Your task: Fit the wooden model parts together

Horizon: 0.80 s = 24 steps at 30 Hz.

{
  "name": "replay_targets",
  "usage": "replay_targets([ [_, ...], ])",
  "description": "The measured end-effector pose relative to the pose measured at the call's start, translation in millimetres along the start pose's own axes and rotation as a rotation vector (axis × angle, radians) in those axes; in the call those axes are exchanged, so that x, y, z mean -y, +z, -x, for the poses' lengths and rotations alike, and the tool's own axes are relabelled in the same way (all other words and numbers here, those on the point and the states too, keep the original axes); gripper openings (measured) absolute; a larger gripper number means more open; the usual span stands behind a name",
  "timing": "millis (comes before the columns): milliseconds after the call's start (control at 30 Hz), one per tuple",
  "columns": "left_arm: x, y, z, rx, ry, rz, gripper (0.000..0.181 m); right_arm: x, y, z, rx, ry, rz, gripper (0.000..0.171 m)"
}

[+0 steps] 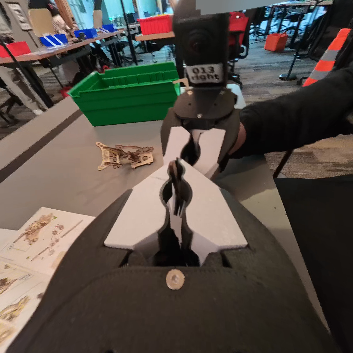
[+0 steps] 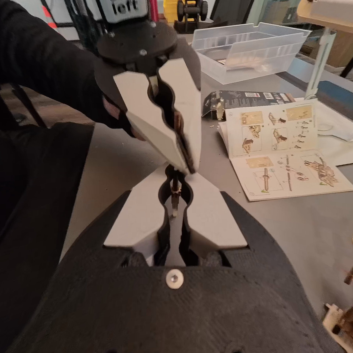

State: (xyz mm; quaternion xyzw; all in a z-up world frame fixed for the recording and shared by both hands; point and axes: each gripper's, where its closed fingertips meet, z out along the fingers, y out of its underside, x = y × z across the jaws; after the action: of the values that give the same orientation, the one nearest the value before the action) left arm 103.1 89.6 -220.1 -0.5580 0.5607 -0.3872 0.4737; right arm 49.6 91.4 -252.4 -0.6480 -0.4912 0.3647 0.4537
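My left gripper (image 1: 176,166) is shut on a thin flat dark-edged wooden part (image 1: 177,187), seen edge-on between its white fingers. My right gripper (image 2: 174,172) is shut on a small wooden pin-like part (image 2: 174,193) that stands between its fingers. The two grippers meet tip to tip above the grey table (image 2: 267,238). In the right wrist view the left gripper (image 2: 188,169) comes down from above with its flat part (image 2: 180,124). In the left wrist view the right gripper (image 1: 193,162) faces me. A partly built wooden model (image 1: 124,156) lies on the table to the left.
A green bin (image 1: 124,97) stands behind the model. An open instruction booklet (image 2: 277,149) lies to the right, with a dark box (image 2: 248,96) and a clear plastic bin (image 2: 248,51) behind it. More wooden parts (image 2: 338,322) show at the lower right edge. Across from one pair of fingers to the other is roughly 5 centimetres. The partly built wooden model (image 1: 124,156) is about 20 centimetres from both grippers' fingertips.
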Motion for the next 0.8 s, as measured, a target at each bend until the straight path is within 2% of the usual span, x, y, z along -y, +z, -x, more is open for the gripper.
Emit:
replay_targets([
  [100, 10, -10, 5, 0.024, -0.003, 0.021, 0.003, 3, 4, -2, -0.074, -0.05, 0.026, 0.0],
  [333, -27, -33, 3, 0.159, -0.1, 0.242, 0.002, -7, 14, 1, -0.22, -0.211, 0.127, 0.0],
  [467, -44, -41, -7, 0.192, -0.131, 0.284, 0.0, -13, 19, 7, -0.274, -0.287, 0.142, 0.005],
  [567, -60, -43, -20, 0.168, -0.151, 0.304, 0.0, -16, 11, 11, -0.248, -0.274, 0.119, 0.018],
  [700, -84, -45, -31, 0.15, -0.155, 0.355, 0.0, -41, -5, 1, -0.2, -0.214, 0.228, 0.034],
  [800, -93, -48, -28, 0.165, -0.115, 0.395, 0.0, -58, -10, -8, -0.141, -0.221, 0.328, 0.03],
])
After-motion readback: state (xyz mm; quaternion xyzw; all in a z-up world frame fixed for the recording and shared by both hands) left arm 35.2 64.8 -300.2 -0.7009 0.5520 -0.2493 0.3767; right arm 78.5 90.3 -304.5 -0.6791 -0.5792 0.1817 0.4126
